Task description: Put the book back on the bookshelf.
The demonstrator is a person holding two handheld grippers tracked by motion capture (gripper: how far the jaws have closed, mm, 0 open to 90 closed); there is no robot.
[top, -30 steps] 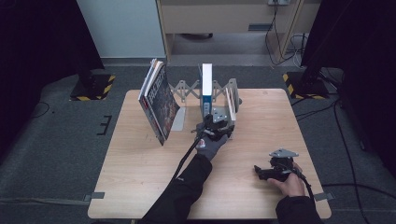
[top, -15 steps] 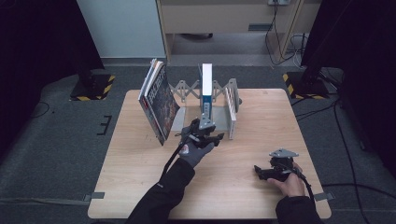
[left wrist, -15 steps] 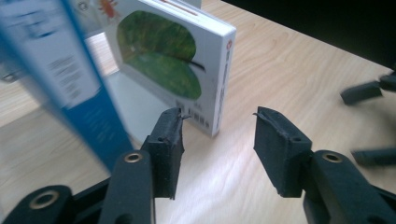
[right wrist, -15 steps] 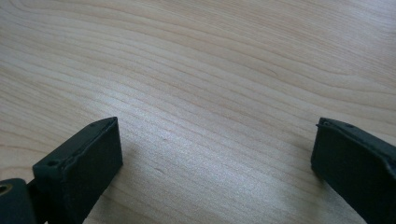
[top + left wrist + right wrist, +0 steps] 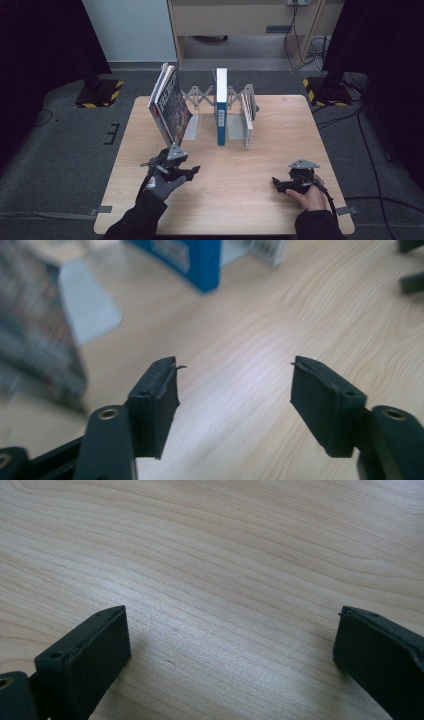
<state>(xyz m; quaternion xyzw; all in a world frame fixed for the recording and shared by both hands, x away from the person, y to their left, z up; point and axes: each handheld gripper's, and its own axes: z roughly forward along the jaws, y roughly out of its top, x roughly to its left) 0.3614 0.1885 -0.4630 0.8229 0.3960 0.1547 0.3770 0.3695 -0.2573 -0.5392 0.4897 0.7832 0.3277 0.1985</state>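
Blue hardback book (image 5: 221, 107) upright in grey metal accordion rack (image 5: 235, 97) mid-table | stiff, heavyish, slick cover, probably best pinched at spine | left gripper (image 5: 192, 171) jaws just been opening, nothing between | right gripper (image 5: 276, 183) spread, empty

Pale wood-grain surface (image 5: 230, 170), smooth, with a soft sheen where the light falls in both gripper views. The left gripper (image 5: 235, 385) shows matt black rubbery pads on its jaws, a bit frayed at one tip, with small metal rivets behind. The right gripper (image 5: 230, 645) has the same dull black pads. The blue book (image 5: 221, 107) looks like glossy card, its white pages plain paper. The expanding book rack (image 5: 200, 95) reads as matt grey metal. The leaning magazine (image 5: 170, 107) has a shiny printed cover. The left hand (image 5: 162, 182) wears a grey knit cloth glove.
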